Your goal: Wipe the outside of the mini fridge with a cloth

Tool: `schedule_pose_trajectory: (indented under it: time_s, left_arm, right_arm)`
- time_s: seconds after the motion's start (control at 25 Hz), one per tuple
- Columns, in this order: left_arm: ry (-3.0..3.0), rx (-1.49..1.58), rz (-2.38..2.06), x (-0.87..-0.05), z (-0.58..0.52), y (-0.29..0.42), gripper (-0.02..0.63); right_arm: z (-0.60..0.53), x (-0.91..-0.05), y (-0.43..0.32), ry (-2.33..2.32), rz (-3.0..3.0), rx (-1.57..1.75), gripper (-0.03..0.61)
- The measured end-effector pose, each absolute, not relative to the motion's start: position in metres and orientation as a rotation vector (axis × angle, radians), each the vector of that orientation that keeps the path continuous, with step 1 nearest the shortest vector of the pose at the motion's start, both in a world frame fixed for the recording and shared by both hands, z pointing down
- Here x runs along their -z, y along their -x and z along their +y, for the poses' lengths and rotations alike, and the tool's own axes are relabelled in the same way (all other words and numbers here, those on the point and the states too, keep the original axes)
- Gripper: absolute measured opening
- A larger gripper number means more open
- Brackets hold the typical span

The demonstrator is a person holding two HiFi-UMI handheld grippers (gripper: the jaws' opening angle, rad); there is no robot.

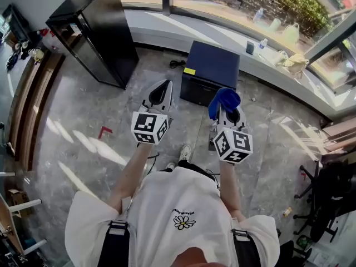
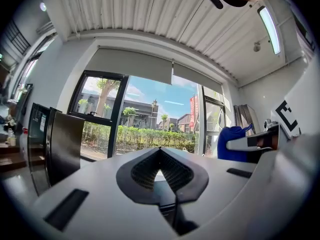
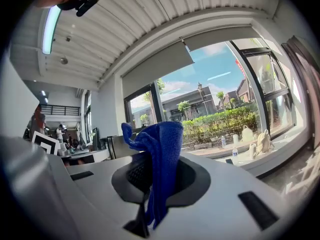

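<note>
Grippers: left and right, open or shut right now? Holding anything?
left gripper: shut, nothing between its jaws.
right gripper: shut on the blue cloth.

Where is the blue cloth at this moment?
Head view, right side: the cloth is clamped in the right tool, in front of the mini fridge.

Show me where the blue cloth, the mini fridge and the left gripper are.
blue cloth [image 3: 162,149], right gripper view, its middle fold.
mini fridge [image 1: 217,65], head view, its top panel.
left gripper [image 2: 160,150], left gripper view, where its jaws meet.
</note>
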State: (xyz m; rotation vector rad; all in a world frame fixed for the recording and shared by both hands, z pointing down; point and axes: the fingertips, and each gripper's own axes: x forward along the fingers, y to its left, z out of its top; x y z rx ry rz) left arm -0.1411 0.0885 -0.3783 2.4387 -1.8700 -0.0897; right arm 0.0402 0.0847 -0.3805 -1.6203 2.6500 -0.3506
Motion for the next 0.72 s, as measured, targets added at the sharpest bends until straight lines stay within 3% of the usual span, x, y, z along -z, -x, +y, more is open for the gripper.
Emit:
schedule_pose_trajectory:
  time_s: [0.72]
  left_arm:
    - [-2.492, 0.096, -1.842, 0.396, -0.045, 0.126, 0.005]
  right_arm:
    - [-0.043, 0.398, -0.045, 1.617, 2.644, 0.329, 0.052]
